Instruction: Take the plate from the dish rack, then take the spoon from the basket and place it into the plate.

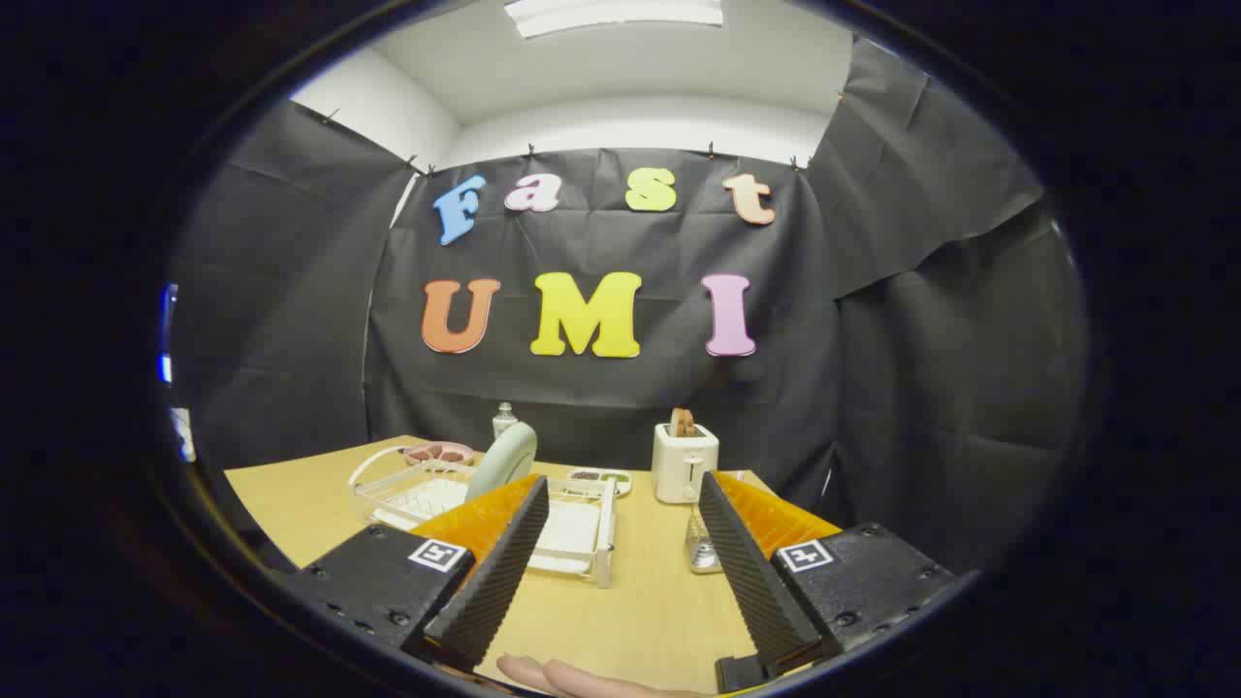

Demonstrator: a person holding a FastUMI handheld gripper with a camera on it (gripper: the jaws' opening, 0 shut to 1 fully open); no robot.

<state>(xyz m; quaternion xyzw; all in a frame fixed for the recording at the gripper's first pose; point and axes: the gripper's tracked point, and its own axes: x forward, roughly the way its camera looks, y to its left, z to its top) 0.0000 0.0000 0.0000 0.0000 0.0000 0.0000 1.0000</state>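
Observation:
A pale green plate [504, 460] stands on edge in a white wire dish rack [582, 528] on the wooden table [630, 606]. It rises just beyond my left fingertip. My gripper [620, 485] is open, its fingers wide apart with nothing between them, held above the table's near part. A small see-through basket [700, 553] sits just inside my right finger, partly hidden by it; I cannot make out a spoon in it.
A white toaster [684, 463] with bread in it stands beyond the right finger. A pink dish [438, 452], a bottle [503, 419] and a small flat plate [601, 478] lie near the back wall. A person's hand [572, 677] rests at the table's near edge.

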